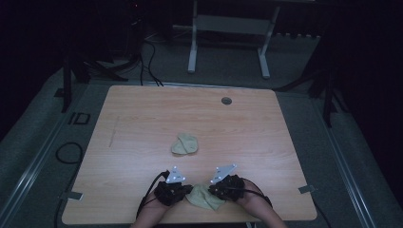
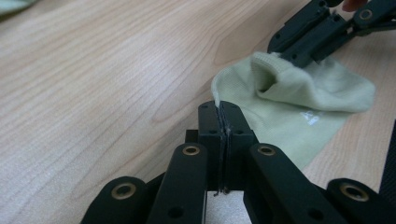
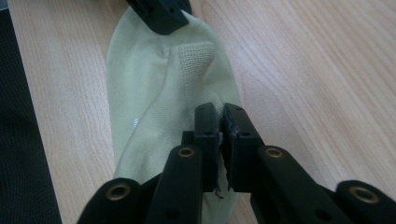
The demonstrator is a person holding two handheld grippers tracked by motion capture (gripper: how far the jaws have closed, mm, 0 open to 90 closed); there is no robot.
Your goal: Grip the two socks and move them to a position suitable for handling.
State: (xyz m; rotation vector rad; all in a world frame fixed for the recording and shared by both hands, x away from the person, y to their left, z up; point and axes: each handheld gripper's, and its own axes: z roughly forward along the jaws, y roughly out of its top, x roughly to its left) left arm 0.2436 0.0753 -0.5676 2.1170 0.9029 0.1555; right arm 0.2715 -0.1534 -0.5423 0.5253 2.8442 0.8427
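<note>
Pale wood bench [image 1: 142,118], mostly bare, with broad open room toward the far edge and both sides. Two pale green socks counted: near sock [image 1: 205,197] flat just inside the near edge, between both claws; far sock [image 1: 185,144] crumpled mid-bench, well apart. Two claws counted. Left claw [image 2: 219,109] pinched together on the near sock's edge; right claw [image 3: 221,116] clamped on that sock's opposite end. One round cable hole [image 1: 226,100] near the far edge.
</note>
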